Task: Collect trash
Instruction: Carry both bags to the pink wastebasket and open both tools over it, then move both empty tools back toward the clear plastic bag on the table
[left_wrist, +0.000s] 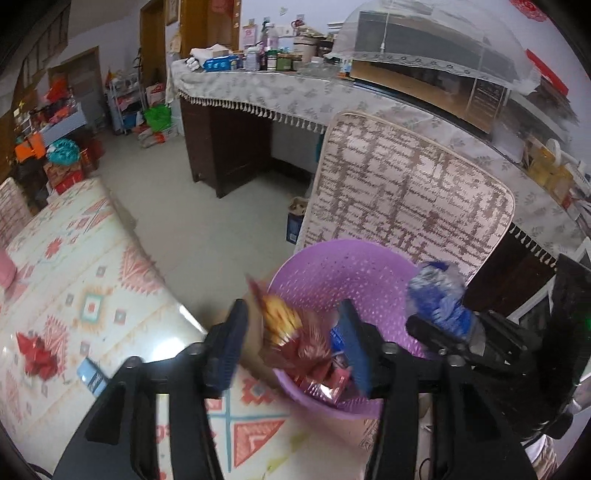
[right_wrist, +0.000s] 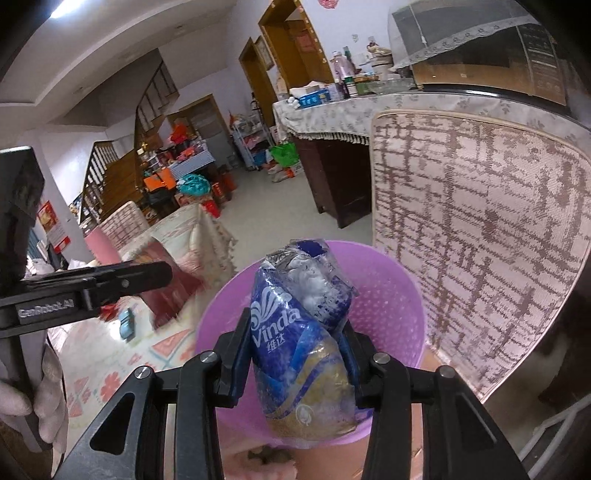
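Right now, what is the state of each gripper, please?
Left gripper: jaws open, red snack wrapper loose between them, over the purple basket.
Right gripper: closed on the blue tissue pack.
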